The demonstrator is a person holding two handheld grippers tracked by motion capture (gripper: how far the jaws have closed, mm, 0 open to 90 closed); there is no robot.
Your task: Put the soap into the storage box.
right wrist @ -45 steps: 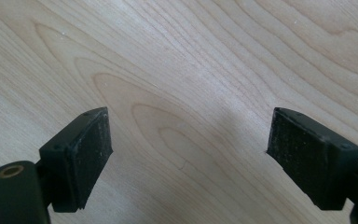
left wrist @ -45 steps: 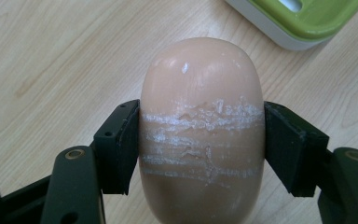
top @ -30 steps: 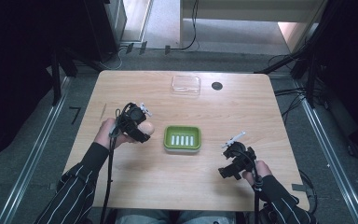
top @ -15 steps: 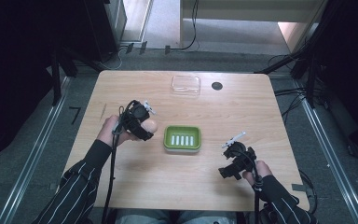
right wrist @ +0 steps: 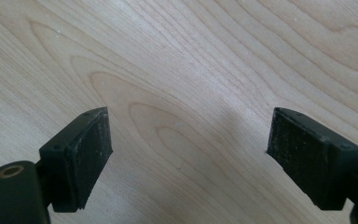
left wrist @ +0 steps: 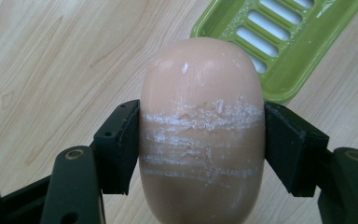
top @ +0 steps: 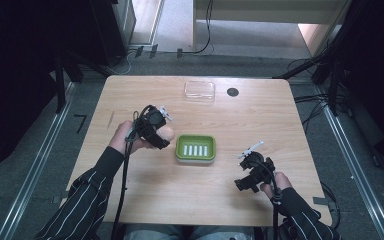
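Observation:
My left gripper (top: 161,136) is shut on a peach-coloured oval soap bar (left wrist: 201,126), whose face carries white scrape lines; both jaws press its sides. In the high view the soap bar (top: 167,133) hangs just left of a green slotted soap dish (top: 195,147) at the table's middle. The soap dish (left wrist: 279,37) lies past the soap at the upper right of the left gripper view. My right gripper (top: 243,176) stands open low over bare wood at the front right, with nothing between its pads (right wrist: 88,149).
A clear plastic lid or box (top: 199,90) lies at the table's far edge, with a small dark round hole (top: 232,92) to its right. The wooden table (top: 130,200) has bare wood in front of the dish. Cables trail from both grippers toward the person.
My left gripper has carried the soap bar to the right, closer to the green dish. The right gripper has stayed where it was.

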